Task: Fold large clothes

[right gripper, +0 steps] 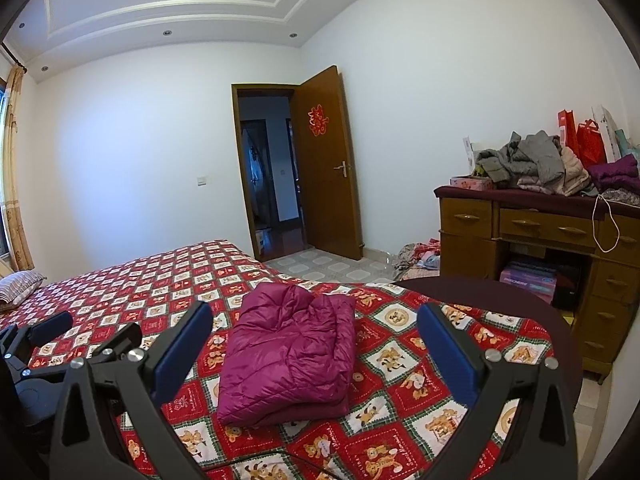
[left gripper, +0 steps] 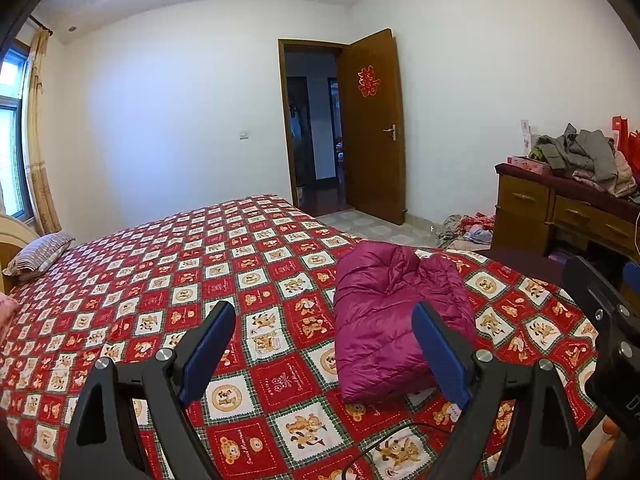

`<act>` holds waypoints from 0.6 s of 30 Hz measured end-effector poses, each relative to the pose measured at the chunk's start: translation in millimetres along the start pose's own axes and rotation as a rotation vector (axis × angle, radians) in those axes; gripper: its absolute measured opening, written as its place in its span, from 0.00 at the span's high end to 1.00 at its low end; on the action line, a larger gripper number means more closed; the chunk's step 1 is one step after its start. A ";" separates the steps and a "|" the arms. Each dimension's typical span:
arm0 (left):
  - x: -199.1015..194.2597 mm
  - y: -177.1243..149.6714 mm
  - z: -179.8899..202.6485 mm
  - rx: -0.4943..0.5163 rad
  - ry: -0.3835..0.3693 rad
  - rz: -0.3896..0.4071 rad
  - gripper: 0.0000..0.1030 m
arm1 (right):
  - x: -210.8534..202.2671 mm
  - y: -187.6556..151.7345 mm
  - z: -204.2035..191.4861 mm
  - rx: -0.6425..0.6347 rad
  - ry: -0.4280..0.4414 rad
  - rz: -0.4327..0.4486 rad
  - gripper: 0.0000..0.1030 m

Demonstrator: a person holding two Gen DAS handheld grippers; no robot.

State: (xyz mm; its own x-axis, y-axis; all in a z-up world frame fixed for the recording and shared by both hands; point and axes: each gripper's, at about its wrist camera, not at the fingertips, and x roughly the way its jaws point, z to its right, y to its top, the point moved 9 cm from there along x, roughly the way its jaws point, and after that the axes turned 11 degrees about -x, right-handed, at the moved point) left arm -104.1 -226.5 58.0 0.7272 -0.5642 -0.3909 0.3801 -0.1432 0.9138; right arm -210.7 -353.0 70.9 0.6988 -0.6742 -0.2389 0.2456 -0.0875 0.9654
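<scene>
Folded into a neat bundle, the magenta puffer jacket (right gripper: 290,354) lies on the red teddy-bear bedspread (right gripper: 400,392) near the bed's foot corner. Both tools hang above it with nothing held, left tool (left gripper: 324,350) and right tool (right gripper: 316,346) spread wide. Off right, grey clothes (right gripper: 524,158) are heaped on the wooden dresser (right gripper: 536,226).

A folded jacket (right gripper: 290,354) lies on the bed (right gripper: 400,396); a desk (right gripper: 532,232) piled with clothes (right gripper: 532,164) stands right, the door (right gripper: 328,160) behind.
</scene>
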 end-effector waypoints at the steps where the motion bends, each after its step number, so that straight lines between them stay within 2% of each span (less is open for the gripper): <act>1: 0.4 0.0 0.7 0.000 0.000 0.000 0.12 | 0.2 0.0 0.4 0.000 0.000 0.001 0.00; 11: 10.5 -3.3 2.0 0.005 0.019 -0.018 0.12 | 4.0 -3.7 4.1 0.005 -0.011 -0.015 0.00; 18: 22.9 -10.6 -1.4 -0.019 -0.011 -0.069 0.12 | 8.2 -8.0 1.1 0.009 -0.013 -0.037 0.00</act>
State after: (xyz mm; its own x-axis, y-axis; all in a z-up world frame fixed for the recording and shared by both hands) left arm -90.7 -236.7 39.3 0.6929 -0.5622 -0.4514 0.4401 -0.1661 0.8825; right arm -207.6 -358.7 61.3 0.6810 -0.6796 -0.2728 0.2645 -0.1191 0.9570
